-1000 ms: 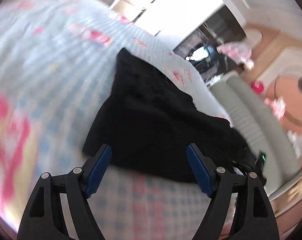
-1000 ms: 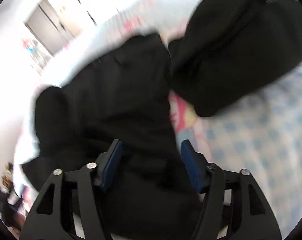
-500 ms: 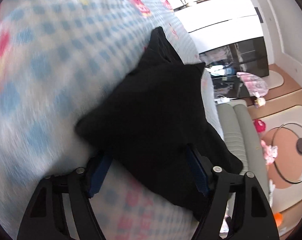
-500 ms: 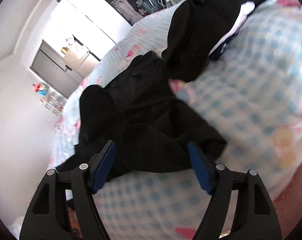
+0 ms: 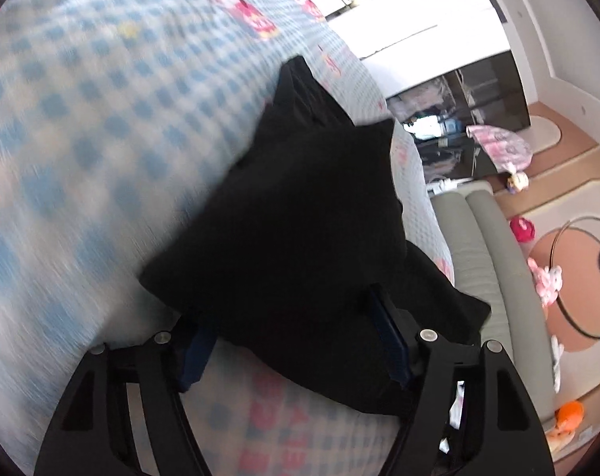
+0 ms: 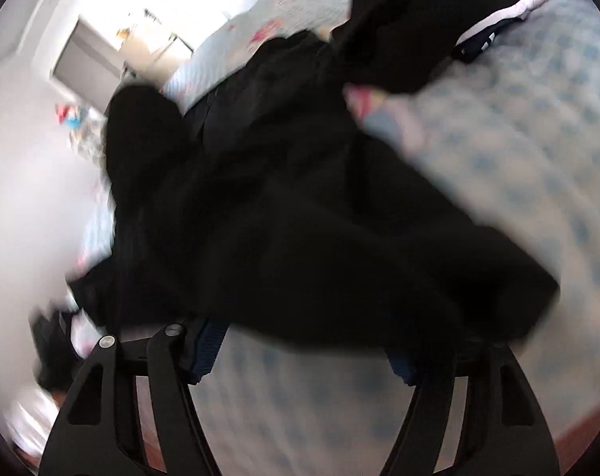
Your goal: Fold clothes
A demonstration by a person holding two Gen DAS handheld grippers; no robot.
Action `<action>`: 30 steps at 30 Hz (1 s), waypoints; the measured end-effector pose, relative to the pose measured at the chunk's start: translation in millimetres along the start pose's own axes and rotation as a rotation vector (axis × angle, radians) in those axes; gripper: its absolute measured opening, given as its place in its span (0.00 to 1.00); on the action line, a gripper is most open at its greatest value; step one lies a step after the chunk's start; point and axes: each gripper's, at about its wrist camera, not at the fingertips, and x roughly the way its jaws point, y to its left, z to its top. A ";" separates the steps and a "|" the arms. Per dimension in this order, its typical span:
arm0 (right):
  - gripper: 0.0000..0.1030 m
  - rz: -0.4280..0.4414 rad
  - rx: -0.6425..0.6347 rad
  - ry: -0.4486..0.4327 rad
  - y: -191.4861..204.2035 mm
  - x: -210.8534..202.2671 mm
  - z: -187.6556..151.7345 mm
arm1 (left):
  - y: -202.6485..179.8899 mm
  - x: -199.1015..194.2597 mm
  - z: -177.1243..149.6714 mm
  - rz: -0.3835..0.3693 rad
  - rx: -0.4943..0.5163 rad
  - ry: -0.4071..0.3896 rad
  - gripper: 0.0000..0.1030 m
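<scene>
While the black garment (image 5: 300, 238) lies spread on the checked bedspread (image 5: 101, 119), we have both the left gripper (image 5: 296, 353) and right gripper (image 6: 304, 353) wide open astride its near edge, gripping nothing; next we should pinch that hem and lift it.

both hand-held grippers (image 5: 296, 341) (image 6: 304, 353) angle downward (jaws spread wide).

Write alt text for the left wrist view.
The left gripper, jaws wide, straddles the near edge of a black garment lying on a blue-checked bedspread. A grey sofa and a round table stand beyond the bed at right.
</scene>
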 end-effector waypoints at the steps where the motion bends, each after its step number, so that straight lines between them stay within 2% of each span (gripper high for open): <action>1: 0.70 0.027 0.024 -0.019 -4.2 -1.0 11.3 | 2.9 -2.2 0.8 -0.019 -0.019 -0.005 0.70; 2: 0.70 0.055 0.048 -0.038 -8.4 -1.9 22.6 | 6.0 -3.6 0.9 -0.038 -0.037 -0.009 0.73; 4: 0.71 0.054 0.047 -0.063 -7.7 -0.9 28.5 | 13.8 3.7 -6.3 -0.066 -0.066 -0.005 0.79; 5: 0.75 0.050 0.041 -0.071 -7.4 5.6 28.5 | 15.3 9.2 -8.3 -0.049 -0.061 0.010 0.79; 7: 0.91 0.043 0.030 -0.088 -6.8 18.8 28.5 | 8.8 22.1 -7.5 -0.012 -0.028 0.030 0.79; 10: 1.00 -0.005 -0.006 -0.049 0.1 44.8 30.5 | 5.0 34.6 0.4 -0.004 -0.054 0.003 0.79; 12: 1.00 -0.027 -0.025 -0.051 5.5 47.0 34.3 | 1.2 38.5 4.4 0.018 -0.059 -0.019 0.68; 13: 1.00 -0.024 -0.009 -0.044 3.9 46.8 36.7 | -4.3 34.0 3.5 0.020 -0.033 -0.031 0.59; 14: 0.98 -0.009 0.024 -0.044 2.4 40.0 38.5 | -9.8 29.5 2.7 0.022 -0.007 -0.042 0.49; 15: 0.86 0.006 0.057 -0.043 0.8 33.1 40.2 | -15.3 25.0 1.8 0.024 0.018 -0.054 0.44; 17: 0.69 0.065 0.109 -0.052 -2.7 14.4 43.2 | -24.9 17.1 0.4 0.024 0.065 -0.073 0.40; 18: 0.69 0.095 0.119 -0.037 -6.5 13.6 43.6 | -21.6 19.4 0.9 0.000 0.056 -0.062 0.40; 19: 0.72 0.125 0.129 -0.021 -10.2 12.7 44.0 | -18.3 21.7 1.5 -0.024 0.047 -0.050 0.49; 20: 0.75 0.155 0.139 -0.006 -14.0 11.9 44.4 | -15.0 24.0 2.1 -0.048 0.039 -0.038 0.73; 21: 0.84 0.168 0.141 0.015 -17.5 21.3 44.7 | -11.0 28.1 2.5 -0.068 0.026 -0.021 0.79; 22: 0.90 0.180 0.143 0.037 -21.0 30.7 45.0 | -3.7 42.4 1.8 -0.060 -0.009 0.026 0.79; 23: 0.98 0.177 0.129 0.032 -19.8 37.3 46.5 | 2.9 55.9 0.9 -0.044 -0.036 0.068 0.69; 24: 1.00 0.174 0.115 0.027 -18.5 44.0 48.0 | 5.0 63.2 -1.5 0.010 -0.019 0.077 0.63; 25: 1.00 0.171 0.101 0.022 -17.3 50.6 49.5 | 2.2 63.5 -3.7 0.040 0.013 0.066 0.52; 26: 1.00 0.134 0.086 0.016 -12.4 48.4 49.0 | -3.7 60.4 -4.8 0.049 0.040 0.051 0.45; 27: 0.94 0.098 0.072 0.011 -7.4 46.3 48.5 | -8.8 55.9 -4.4 0.049 0.057 0.038 0.43; 28: 0.81 0.062 0.057 0.005 -2.5 44.1 48.0 | -13.9 51.3 -4.0 0.050 0.074 0.024 0.42; 30: 0.69 0.055 0.099 -0.001 -10.6 24.4 40.1 | -18.0 46.7 -2.1 0.047 0.084 0.019 0.41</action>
